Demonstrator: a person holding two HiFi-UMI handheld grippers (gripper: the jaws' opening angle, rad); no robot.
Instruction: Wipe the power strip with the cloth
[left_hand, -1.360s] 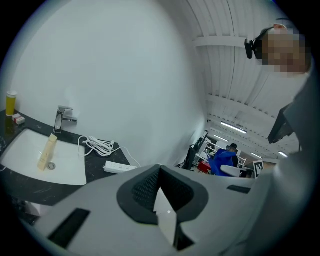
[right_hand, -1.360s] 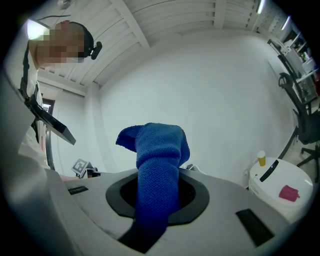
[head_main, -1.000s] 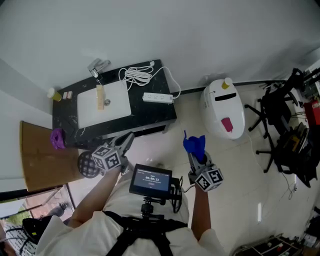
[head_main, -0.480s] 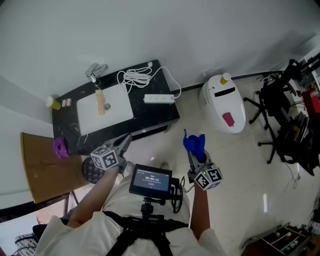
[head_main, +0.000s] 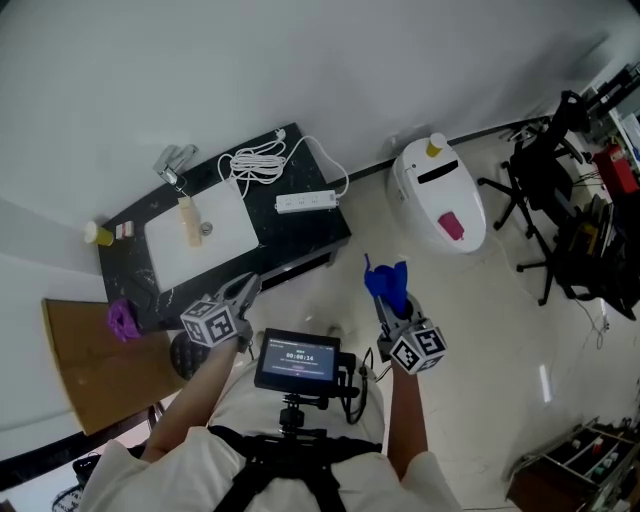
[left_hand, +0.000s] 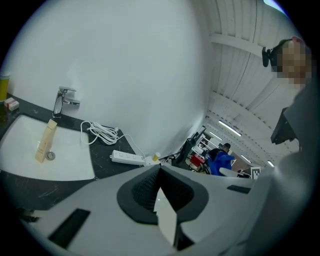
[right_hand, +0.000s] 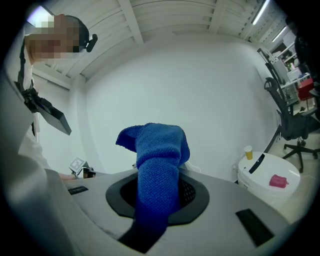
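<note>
A white power strip (head_main: 306, 203) lies on the black counter (head_main: 310, 232) to the right of the white sink (head_main: 195, 242); its white cord (head_main: 258, 160) is coiled behind it. The left gripper view shows the same power strip (left_hand: 127, 158) far ahead. My right gripper (head_main: 391, 297) is shut on a blue cloth (head_main: 387, 283), which stands up from the jaws (right_hand: 159, 165). It hangs over the floor, well short of the counter. My left gripper (head_main: 245, 292) is shut with nothing in it, near the counter's front edge.
A faucet (head_main: 172, 160) and a beige tube (head_main: 187, 220) are at the sink. A yellow bottle (head_main: 97, 234) and a purple thing (head_main: 123, 320) sit at the left. A white toilet-like unit (head_main: 437, 205) stands right of the counter, black chairs (head_main: 560, 200) beyond. A small screen (head_main: 296, 359) is at my chest.
The view has shifted: the counter and power strip sit a little lower and further left in the frame. Both grippers keep their places and the cloth stays held.
</note>
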